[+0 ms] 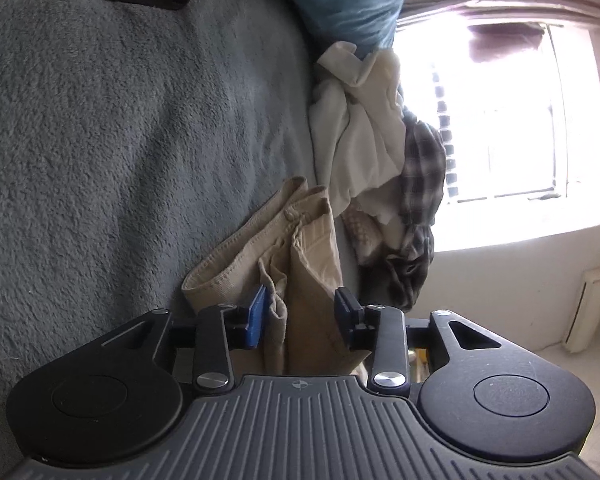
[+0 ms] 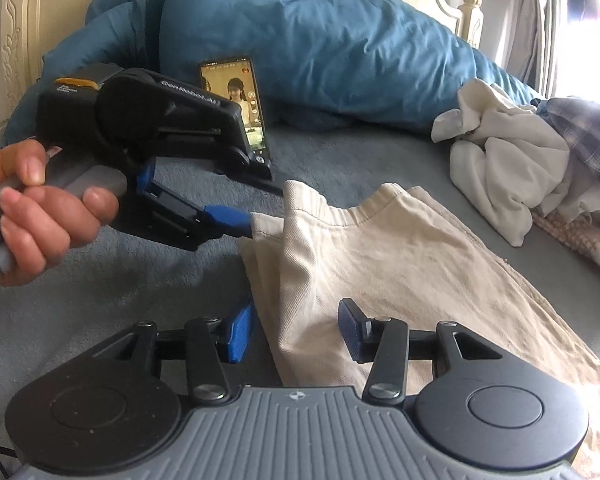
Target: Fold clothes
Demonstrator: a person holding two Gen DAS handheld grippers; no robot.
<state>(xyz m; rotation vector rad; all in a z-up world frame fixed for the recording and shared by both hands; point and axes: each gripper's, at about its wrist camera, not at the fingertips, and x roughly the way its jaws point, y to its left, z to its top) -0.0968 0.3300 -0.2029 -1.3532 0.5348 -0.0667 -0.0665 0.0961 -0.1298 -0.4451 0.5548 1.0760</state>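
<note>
A beige garment (image 2: 380, 264) with an elastic waistband lies folded on the grey blanket (image 2: 100, 280). My right gripper (image 2: 296, 330) stands open at its near left edge, with the fabric's edge between the blue pads and not pinched. My left gripper (image 2: 228, 216), held by a hand (image 2: 40, 216), reaches in from the left to the waistband corner. In the rolled left wrist view the left gripper (image 1: 300, 314) is open, and folds of the beige garment (image 1: 300, 240) lie loosely between its pads.
A heap of white and plaid clothes (image 2: 508, 168) lies at the right, also seen as a heap (image 1: 364, 140) near the bright window (image 1: 500, 120). A lit phone (image 2: 240, 112) stands propped behind the left gripper. A blue duvet (image 2: 300, 40) is bunched against the cream headboard (image 2: 16, 40).
</note>
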